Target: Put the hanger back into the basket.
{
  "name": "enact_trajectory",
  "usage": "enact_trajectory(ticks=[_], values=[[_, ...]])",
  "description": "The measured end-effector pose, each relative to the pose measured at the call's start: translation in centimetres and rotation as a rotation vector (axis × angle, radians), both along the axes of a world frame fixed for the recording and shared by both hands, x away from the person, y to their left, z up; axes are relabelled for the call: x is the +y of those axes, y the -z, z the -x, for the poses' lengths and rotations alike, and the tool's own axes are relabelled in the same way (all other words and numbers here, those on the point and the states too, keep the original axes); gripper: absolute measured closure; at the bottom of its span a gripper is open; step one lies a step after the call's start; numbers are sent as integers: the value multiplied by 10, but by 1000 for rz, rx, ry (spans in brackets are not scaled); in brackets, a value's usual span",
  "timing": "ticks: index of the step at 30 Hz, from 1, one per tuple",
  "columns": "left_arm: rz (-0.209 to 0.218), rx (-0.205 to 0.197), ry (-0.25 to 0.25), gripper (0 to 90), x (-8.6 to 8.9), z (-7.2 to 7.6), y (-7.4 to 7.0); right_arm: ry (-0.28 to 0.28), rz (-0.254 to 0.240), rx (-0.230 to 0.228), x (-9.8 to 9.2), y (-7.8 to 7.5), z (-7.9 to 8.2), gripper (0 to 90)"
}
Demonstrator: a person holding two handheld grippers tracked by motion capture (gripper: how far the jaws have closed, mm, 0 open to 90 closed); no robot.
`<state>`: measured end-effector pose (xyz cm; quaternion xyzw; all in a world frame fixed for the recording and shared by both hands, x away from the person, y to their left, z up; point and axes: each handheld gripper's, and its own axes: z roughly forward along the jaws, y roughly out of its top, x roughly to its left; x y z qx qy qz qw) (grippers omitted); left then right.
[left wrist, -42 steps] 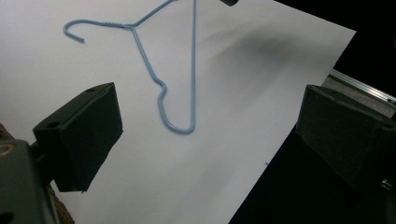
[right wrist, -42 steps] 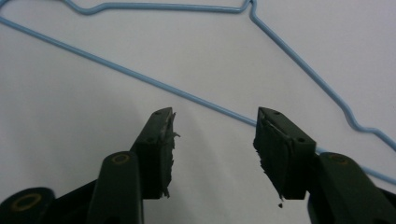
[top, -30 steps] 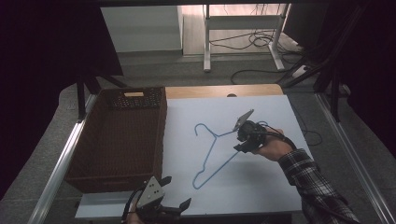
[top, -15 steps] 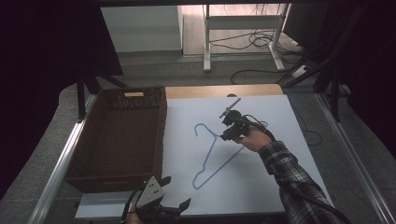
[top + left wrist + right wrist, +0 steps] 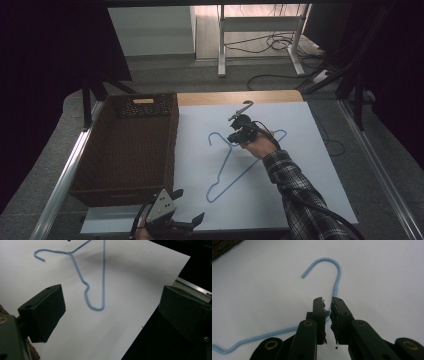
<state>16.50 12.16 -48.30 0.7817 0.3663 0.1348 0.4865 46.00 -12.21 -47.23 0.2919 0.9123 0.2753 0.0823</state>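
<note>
Right gripper [image 5: 327, 305] has just closed its jaws, pinching the blue hanger [image 5: 235, 165] at the neck below the hook, on the white sheet [image 5: 300, 165] right of the basket [image 5: 125, 150]. Left gripper [image 5: 187, 207] spread, idle. Lift slowly; thin wire may swivel.

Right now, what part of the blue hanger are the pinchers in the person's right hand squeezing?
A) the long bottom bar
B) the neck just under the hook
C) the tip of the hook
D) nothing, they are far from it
B: in the right gripper view the right gripper has its jaws closed on the twisted neck of the blue hanger, just below the hook.
</note>
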Motion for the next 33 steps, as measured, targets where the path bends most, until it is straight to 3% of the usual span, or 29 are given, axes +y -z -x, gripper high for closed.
enact_trajectory(ticks=[8, 17, 27, 30, 33], values=[[-2, 0, -1, 72, 0, 0, 0, 24, -27, -41, 10, 17, -8, 841], [-2, 1, -2, 72, 0, 0, 0, 44, -28, -52, 17, 34, -17, 818], [-2, 2, -5, 72, 1, 0, 0, 57, -27, -74, 21, 41, -18, 823], [-3, 1, -5, 72, 0, 0, 0, 60, -7, -60, 20, 45, -20, 822], [-2, 1, -4, 72, 0, 0, 0, 64, -19, -63, 19, 45, -19, 822]])
